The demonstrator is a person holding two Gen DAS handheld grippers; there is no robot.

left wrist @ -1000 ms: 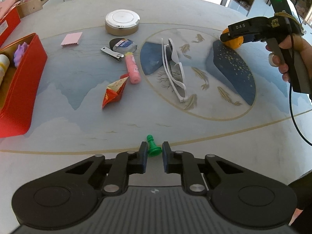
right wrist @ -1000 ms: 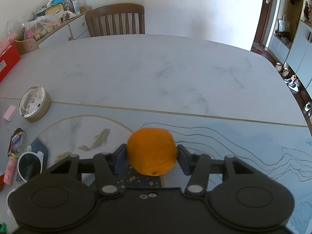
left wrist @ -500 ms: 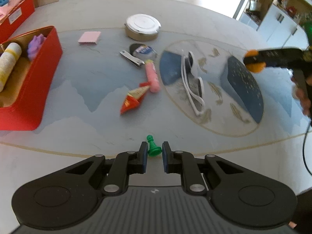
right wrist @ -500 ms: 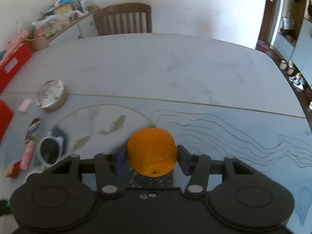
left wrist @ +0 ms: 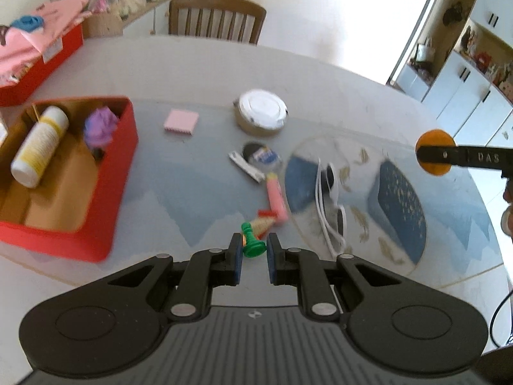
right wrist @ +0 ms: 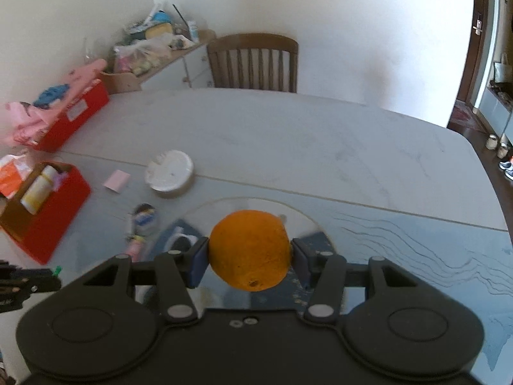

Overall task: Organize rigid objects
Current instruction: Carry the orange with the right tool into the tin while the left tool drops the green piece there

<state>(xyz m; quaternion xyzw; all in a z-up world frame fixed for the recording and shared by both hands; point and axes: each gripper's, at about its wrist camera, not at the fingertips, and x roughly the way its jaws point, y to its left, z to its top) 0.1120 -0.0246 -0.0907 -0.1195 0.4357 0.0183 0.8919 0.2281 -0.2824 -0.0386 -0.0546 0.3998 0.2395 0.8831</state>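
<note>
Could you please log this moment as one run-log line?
left hand-held gripper: shut on green chess pawn | right hand-held gripper: shut on orange | both held above table | red box: open

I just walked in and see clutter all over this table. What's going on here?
A person is tidying up with a handheld tool in each hand. The left tool grips a green chess pawn; the right tool grips an orange. Both are held above the table. Sunglasses and a round tin lie loose near the red box.

wooden chair [left wrist: 217, 19], white cabinets [left wrist: 471, 83], cluttered sideboard [right wrist: 166, 54]
</note>
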